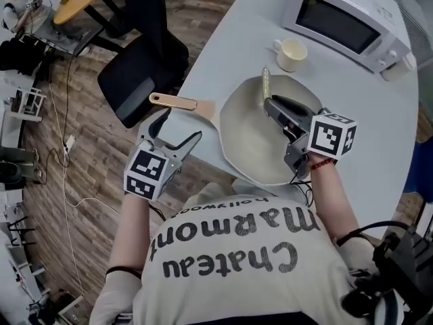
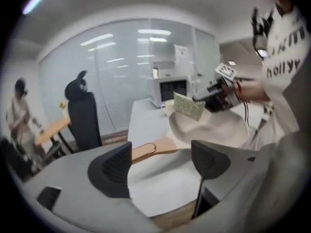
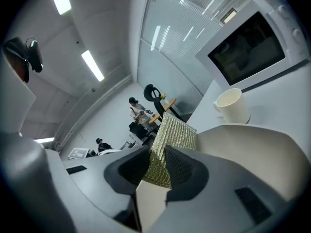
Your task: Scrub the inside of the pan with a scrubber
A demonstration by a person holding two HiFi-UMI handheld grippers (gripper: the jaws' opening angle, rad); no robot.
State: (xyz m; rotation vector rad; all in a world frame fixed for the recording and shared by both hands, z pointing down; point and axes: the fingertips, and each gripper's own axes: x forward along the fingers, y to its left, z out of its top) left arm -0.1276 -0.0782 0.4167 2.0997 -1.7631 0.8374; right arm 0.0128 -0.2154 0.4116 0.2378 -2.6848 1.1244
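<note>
Head view shows one pan [image 1: 249, 137], one scrubber [image 1: 266, 87], one cup [image 1: 292, 54].

Left tongs [image 2: 161, 165] stand apart, facing the pan's handle [image 2: 146, 151].

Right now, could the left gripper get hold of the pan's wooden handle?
Probably yes: the left gripper has its jaws open and empty, and the handle sticks out just ahead of them with nothing in between.

A pale, rounded table [image 1: 223, 53] carries three things: a white microwave [image 1: 345, 22] at the far side, a cream mug [image 1: 292, 54] just before it, and a cream pan [image 1: 250, 141] nearest, its wooden handle seemingly overhanging the edge.
</note>
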